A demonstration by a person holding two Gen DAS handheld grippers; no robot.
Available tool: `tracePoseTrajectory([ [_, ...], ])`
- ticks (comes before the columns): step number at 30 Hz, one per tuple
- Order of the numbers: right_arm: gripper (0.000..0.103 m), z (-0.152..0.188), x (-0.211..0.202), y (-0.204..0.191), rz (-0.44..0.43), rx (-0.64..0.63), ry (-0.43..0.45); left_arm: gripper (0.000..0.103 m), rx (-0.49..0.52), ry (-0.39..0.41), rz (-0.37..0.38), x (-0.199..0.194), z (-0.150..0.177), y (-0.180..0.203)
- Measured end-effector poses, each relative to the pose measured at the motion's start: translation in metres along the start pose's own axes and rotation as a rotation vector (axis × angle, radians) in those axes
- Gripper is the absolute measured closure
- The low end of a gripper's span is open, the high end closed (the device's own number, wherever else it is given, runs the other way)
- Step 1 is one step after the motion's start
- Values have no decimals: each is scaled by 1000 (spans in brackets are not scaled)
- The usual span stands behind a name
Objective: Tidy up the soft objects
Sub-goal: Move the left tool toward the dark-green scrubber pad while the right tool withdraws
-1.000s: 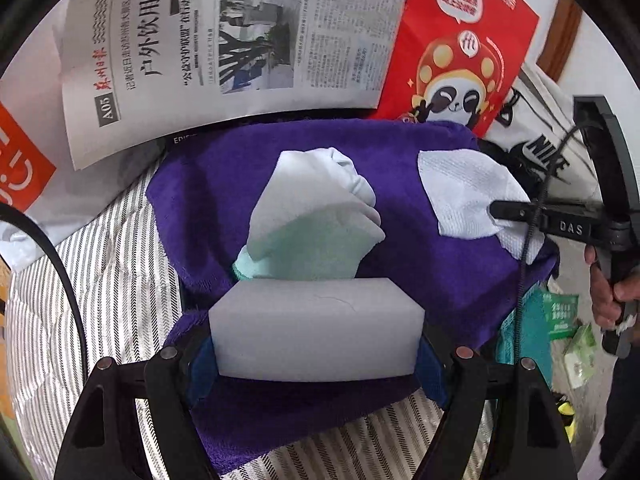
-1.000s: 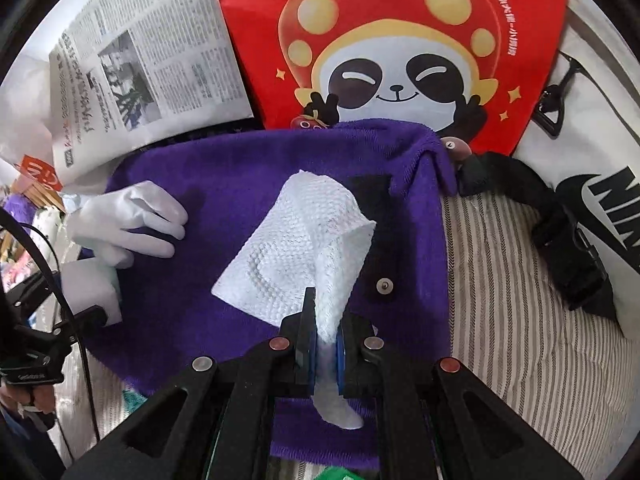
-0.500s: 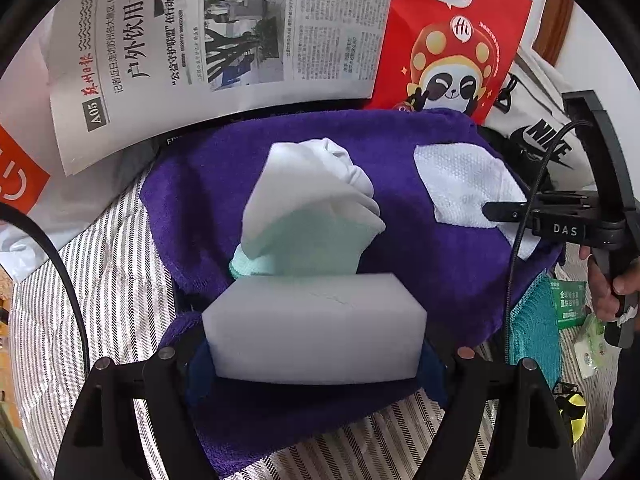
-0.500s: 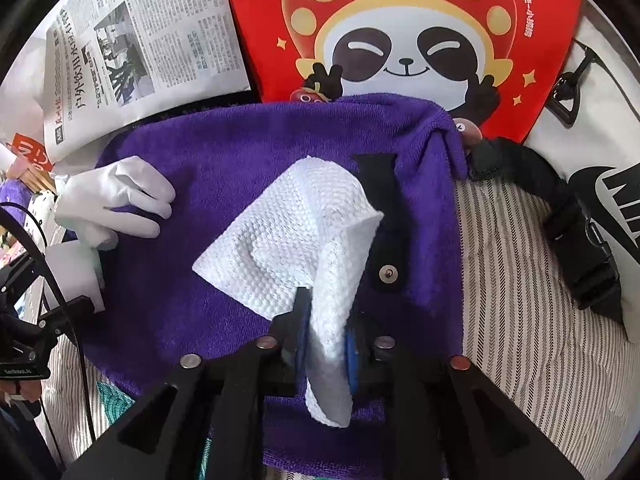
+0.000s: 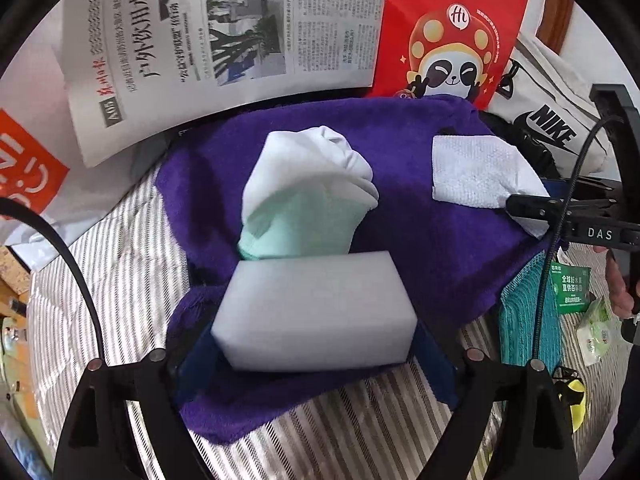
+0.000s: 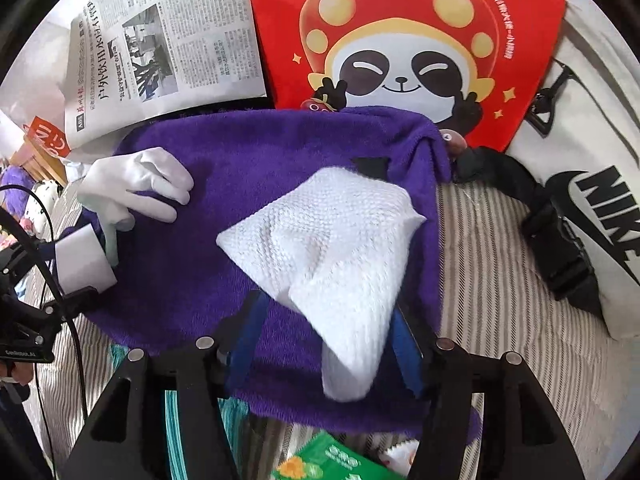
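Observation:
A purple towel (image 5: pixel 420 248) lies spread on the striped bed; it also shows in the right wrist view (image 6: pixel 240 168). My left gripper (image 5: pixel 316 320) is shut on a white sponge block (image 5: pixel 316 312) just above the towel's near edge. A white glove (image 5: pixel 308 184) with a mint cuff lies beyond the sponge; it also shows in the right wrist view (image 6: pixel 140 184). My right gripper (image 6: pixel 324 340) is open, its jaws wide apart, with the white textured cloth (image 6: pixel 332 240) lying loose on the towel between them. The cloth also shows in the left wrist view (image 5: pixel 476 176).
A newspaper (image 5: pixel 224 40) and a red panda bag (image 6: pixel 404 40) lie behind the towel. A white Nike bag (image 6: pixel 592 184) with a black strap (image 6: pixel 560 240) is at the right. A teal cloth (image 5: pixel 528 320) and green packets (image 6: pixel 332 460) lie at the near edge.
My right gripper has opened and let go of the white textured cloth, which now lies slumped on the towel. My left gripper still holds the sponge, shifted slightly.

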State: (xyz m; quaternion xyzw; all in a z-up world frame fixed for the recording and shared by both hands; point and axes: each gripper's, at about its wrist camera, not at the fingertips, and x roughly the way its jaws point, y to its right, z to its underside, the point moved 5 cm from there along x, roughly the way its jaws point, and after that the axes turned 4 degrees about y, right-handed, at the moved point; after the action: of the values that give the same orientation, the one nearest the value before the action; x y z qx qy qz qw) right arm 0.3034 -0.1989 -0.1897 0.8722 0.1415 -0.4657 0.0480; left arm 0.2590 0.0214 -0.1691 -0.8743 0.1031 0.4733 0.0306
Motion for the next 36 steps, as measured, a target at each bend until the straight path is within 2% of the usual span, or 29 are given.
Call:
tracePoseTrajectory([
  [5, 43, 1, -16, 4, 44, -15, -1, 14, 9, -4, -13, -12, 5, 1],
  [10, 43, 4, -35, 8, 46, -4, 15, 14, 33, -3, -63, -27, 14, 3],
  [12, 43, 5, -44, 9, 45, 0, 28, 14, 34, 7, -63, -35, 18, 5],
  [18, 43, 30, -72, 7, 21, 20, 67, 14, 15, 36, -8, -56, 29, 19],
  [23, 43, 64, -91, 6, 21, 32, 73, 14, 6, 47, 62, -62, 45, 41],
  [29, 43, 109, -105, 9, 40, 43, 47, 14, 9, 41, 160, -59, 57, 75],
  [36, 43, 146, -112, 16, 35, 81, 22, 14, 16, 29, 261, -40, 53, 104],
])
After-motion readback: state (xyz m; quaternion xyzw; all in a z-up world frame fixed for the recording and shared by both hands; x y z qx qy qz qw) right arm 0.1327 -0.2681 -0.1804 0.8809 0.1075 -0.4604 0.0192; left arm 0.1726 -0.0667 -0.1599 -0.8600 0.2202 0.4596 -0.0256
